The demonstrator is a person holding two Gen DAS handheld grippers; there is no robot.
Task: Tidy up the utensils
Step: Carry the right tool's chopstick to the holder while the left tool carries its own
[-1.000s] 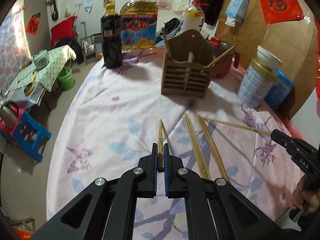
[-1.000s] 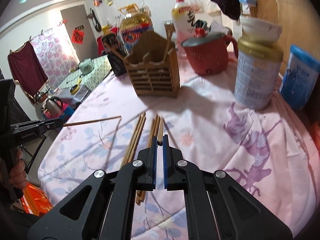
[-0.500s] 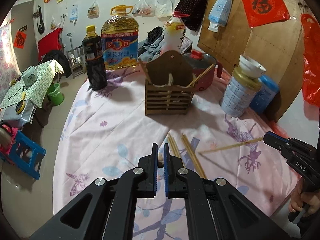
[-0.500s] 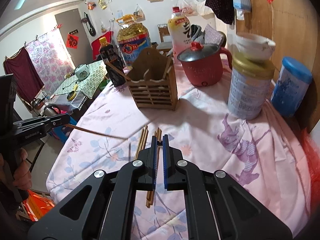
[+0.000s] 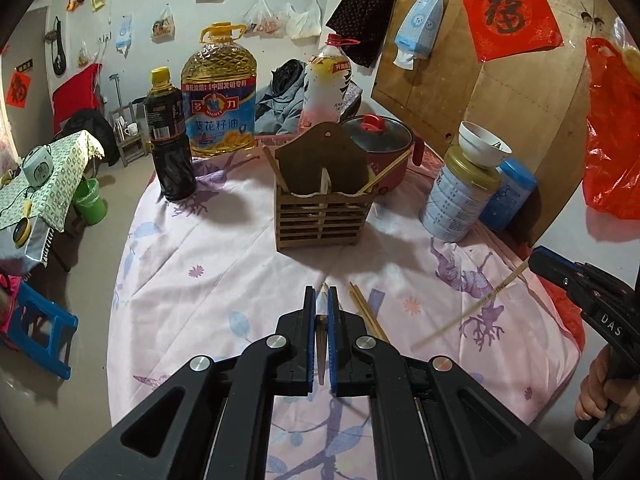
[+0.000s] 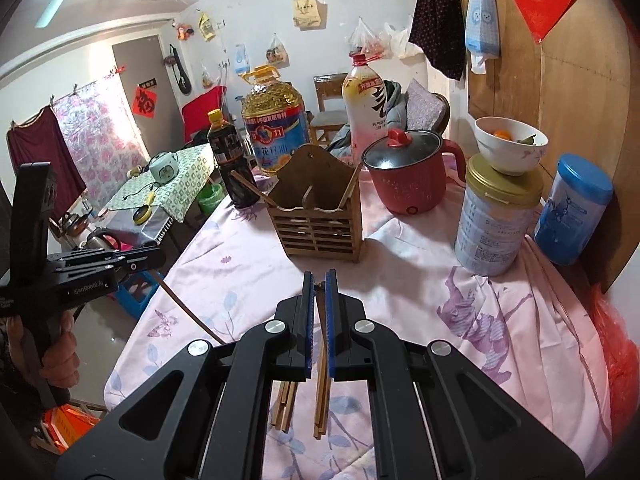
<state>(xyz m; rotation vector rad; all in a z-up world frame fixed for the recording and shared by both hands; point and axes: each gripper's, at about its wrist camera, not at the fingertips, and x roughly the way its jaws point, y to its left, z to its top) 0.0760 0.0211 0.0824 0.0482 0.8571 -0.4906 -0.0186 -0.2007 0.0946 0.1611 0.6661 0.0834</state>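
Left gripper (image 5: 321,298): jaws closed on one chopstick (image 6: 188,312), which is seen from the right wrist view slanting down from the tool, clear of the cloth; a second earlier this stick was still lying along the cloth between the pads; the tool has since been raised, and the table is seen from higher up. Right gripper (image 6: 317,280): jaws closed on a second chopstick (image 5: 472,312), held by one end and hanging slantwise in the air above the floral tablecloth (image 5: 224,264); a second earlier it was held lower, close over the cloth. Loose chopsticks (image 6: 322,396): several left lying on the cloth in two bundles just beneath the right gripper; their place is unchanged. Wooden utensil holder (image 5: 322,204): upright near the middle of the table, well apart from both tools, with sticks leaning out at either side; unmoved. Around it, also unmoved: dark sauce bottle (image 5: 168,136), oil jug (image 5: 219,92), red lidded pot (image 6: 408,172), tin (image 6: 496,224) with a white bowl (image 6: 510,144) set on top.
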